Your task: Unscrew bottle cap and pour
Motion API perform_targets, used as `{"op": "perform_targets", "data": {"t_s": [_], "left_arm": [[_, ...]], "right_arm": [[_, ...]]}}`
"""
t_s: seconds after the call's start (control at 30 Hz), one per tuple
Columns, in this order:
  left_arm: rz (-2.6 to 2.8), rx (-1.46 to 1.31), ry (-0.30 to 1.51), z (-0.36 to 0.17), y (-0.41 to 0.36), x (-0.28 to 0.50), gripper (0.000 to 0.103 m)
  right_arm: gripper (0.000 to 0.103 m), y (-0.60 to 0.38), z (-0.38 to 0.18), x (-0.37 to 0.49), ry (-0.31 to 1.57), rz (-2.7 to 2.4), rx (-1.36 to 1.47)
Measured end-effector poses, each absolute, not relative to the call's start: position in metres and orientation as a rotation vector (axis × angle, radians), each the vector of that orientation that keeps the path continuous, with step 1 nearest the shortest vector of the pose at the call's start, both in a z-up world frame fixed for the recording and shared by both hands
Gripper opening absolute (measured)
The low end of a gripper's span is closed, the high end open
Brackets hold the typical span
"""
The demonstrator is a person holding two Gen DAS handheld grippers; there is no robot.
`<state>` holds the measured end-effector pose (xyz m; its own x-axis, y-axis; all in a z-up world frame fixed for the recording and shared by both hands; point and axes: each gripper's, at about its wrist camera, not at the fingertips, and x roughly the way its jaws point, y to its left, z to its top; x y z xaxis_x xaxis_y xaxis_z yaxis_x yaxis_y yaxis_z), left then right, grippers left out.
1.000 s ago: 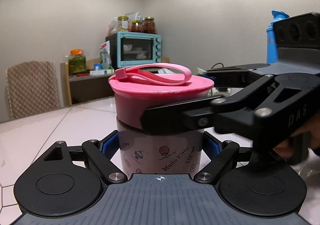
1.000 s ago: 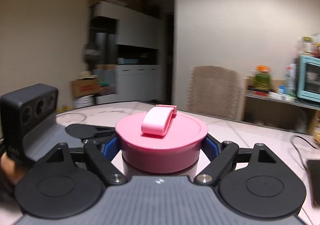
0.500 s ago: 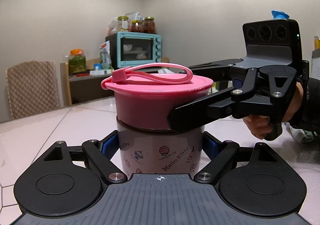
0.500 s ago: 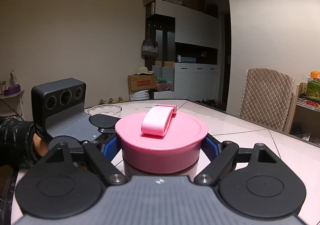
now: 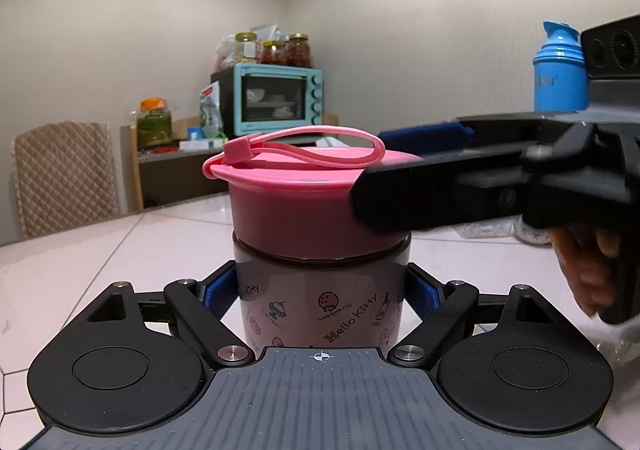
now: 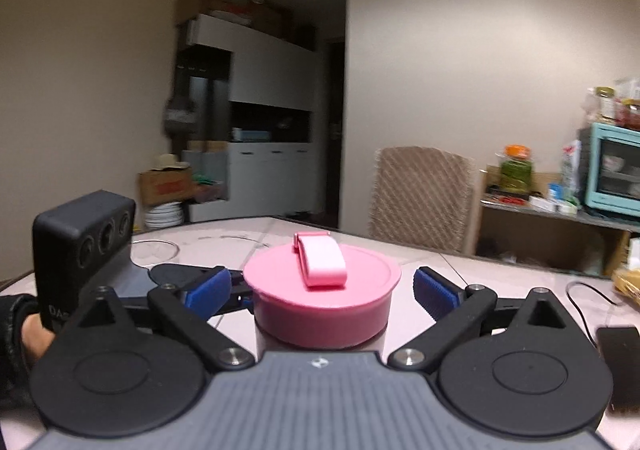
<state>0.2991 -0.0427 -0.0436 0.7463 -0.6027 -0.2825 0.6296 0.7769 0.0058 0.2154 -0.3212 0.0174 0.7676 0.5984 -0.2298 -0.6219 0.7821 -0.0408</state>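
A white Hello Kitty bottle [image 5: 320, 306] with a wide pink screw cap [image 5: 296, 210] and a pink strap stands upright on the pale table. My left gripper [image 5: 320, 290] is shut on the bottle's body below the cap. My right gripper [image 6: 322, 288] is open, its blue pads [image 6: 434, 290] apart on either side of the pink cap [image 6: 322, 290], with gaps to it. In the left wrist view the right gripper's fingers [image 5: 432, 202] reach in from the right at cap height.
A blue bottle [image 5: 560, 70] stands at the right behind the right gripper. A glass dish [image 6: 156, 248] lies on the table [image 5: 120, 250] to the left. A chair [image 6: 420, 194], a shelf with a teal oven [image 5: 276, 98] and jars stand beyond the table.
My right gripper has let go of the cap and opened, and has swung back around the cap. The cap's strap has turned. The left gripper holds the bottle still.
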Motion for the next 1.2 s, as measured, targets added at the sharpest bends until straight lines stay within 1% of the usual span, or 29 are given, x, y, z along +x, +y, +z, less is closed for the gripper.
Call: {"op": "perform_targets", "data": {"t_s": [0.3, 0.7, 0.93, 1.13, 1.2], "left_arm": [[-0.676, 0.103, 0.274, -0.044, -0.040, 0.300, 0.089], [-0.676, 0.102, 0.274, -0.043, -0.040, 0.300, 0.089], [-0.676, 0.103, 0.274, -0.043, -0.040, 0.300, 0.089], [-0.676, 0.102, 0.274, -0.043, -0.040, 0.300, 0.089], [-0.676, 0.103, 0.274, -0.043, -0.040, 0.300, 0.089]], "right_arm": [[0.099, -0.302, 0.001, 0.222, 0.224, 0.542, -0.052], [0.098, -0.291, -0.005, 0.220, 0.236, 0.466, -0.054], [0.095, -0.289, -0.006, 0.219, 0.234, 0.449, -0.052], [0.086, -0.289, -0.007, 0.219, 0.237, 0.462, -0.055], [0.085, -0.290, -0.008, 0.219, 0.233, 0.477, -0.065]]}}
